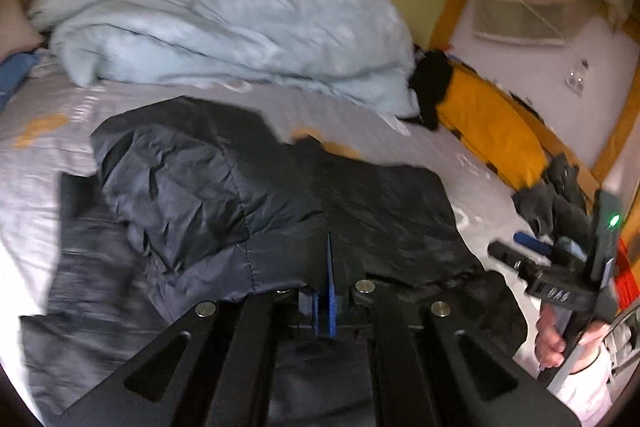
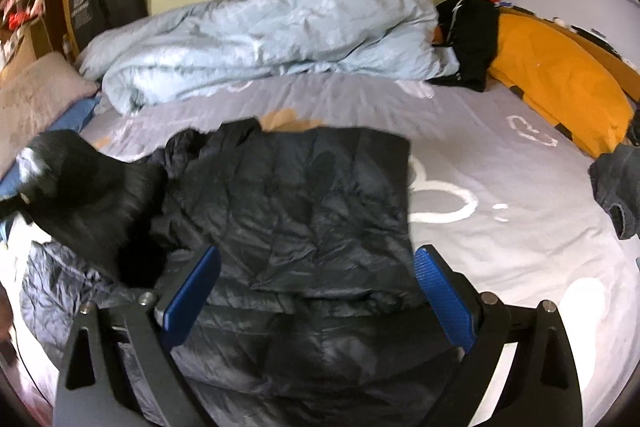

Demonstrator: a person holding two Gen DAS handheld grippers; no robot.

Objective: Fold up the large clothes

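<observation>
Pinching a fold of the dark jacket (image 1: 240, 195), the left gripper (image 1: 329, 267) has its fingers clenched on the fabric to carry it across; the right gripper (image 2: 316, 291), fingers released, hovers above the jacket spread on the bed (image 2: 500, 167).
</observation>
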